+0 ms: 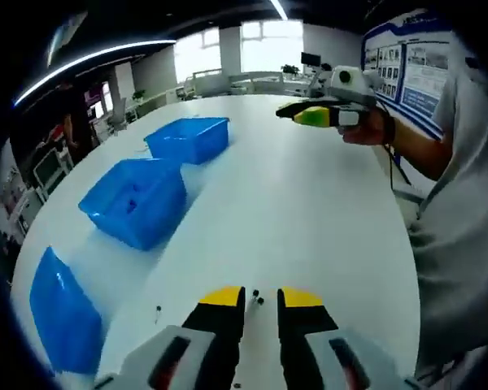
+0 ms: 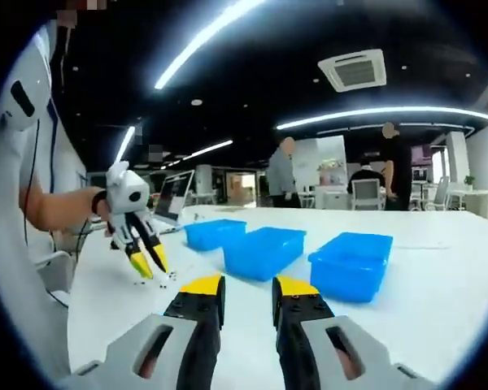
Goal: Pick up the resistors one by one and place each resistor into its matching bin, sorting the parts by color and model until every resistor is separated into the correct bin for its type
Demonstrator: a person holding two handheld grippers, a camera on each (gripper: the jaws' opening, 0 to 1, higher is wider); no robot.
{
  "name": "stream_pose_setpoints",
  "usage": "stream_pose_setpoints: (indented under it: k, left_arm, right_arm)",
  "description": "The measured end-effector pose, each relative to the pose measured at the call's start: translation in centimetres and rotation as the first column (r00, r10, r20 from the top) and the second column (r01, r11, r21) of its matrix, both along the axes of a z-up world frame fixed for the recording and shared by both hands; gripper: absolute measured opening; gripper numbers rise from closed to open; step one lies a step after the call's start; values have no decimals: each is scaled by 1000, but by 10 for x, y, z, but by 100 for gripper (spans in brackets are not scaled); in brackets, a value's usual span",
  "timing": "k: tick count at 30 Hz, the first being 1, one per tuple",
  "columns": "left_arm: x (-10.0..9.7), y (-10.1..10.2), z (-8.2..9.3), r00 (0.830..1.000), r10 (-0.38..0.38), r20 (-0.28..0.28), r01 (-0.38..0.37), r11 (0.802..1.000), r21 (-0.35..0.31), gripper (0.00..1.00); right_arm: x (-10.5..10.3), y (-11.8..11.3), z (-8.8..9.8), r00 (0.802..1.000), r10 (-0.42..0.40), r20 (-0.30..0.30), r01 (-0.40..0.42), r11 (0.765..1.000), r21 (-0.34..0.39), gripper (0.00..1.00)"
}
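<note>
My left gripper (image 1: 261,298) hovers low over the white table (image 1: 309,211), open, its yellow-tipped jaws either side of two tiny dark resistors (image 1: 257,296). Another resistor (image 1: 158,309) lies to its left. Three blue bins run along the left: far bin (image 1: 189,138), middle bin (image 1: 138,199), near bin (image 1: 61,313). In the right gripper view the left gripper (image 2: 149,268) points down at the table with small resistors (image 2: 172,276) beside it. My right gripper (image 2: 249,286) is open and empty, held in the air (image 1: 297,114) above the table's far side.
The person's torso and arm (image 1: 455,203) stand along the right table edge. The bins (image 2: 264,250) sit in a row mid-table. People (image 2: 286,175) stand far behind, with desks and chairs (image 2: 366,191).
</note>
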State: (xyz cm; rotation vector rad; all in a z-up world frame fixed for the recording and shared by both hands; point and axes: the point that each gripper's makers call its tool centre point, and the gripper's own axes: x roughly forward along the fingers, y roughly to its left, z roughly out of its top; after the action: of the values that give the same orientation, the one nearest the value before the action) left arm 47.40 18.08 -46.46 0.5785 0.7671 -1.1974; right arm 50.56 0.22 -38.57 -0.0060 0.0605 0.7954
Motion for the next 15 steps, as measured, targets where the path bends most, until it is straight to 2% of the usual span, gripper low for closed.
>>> stream_pose_setpoints:
  k: [3,5,6,7,12,15]
  left_arm:
    - [-4,-3,-12,998,-29,-51,33,997,73,18]
    - [-1,-5,-18,998,-29,-53,34,994,108,18]
    - [0,-9,-15,998,-24,-63,29,996,85,17]
    - [2,-10,-16,997,-18,-71,25,996,89,17]
    - [0,-3,-16,994,-8,-108,22,991,130,16]
    - [-1,5,-16,994,-12,-107,29,987,161,16]
  right_arm:
    - [-6,-6,3,1000,-6,14,6,1000,-2,25]
    - [-8,-10,4,1000,-13,18,13,1000,0,25]
    - [-9,-12,4,1000,-16,18,16,1000,1,25]
    - [-10,-14,4,1000,-20,17,20,1000,3,25]
    - [-13,-16,1,1000,-23,7,23,1000,4,25]
    - [-15,-15,-1,1000,-15,3,15,1000,4,25]
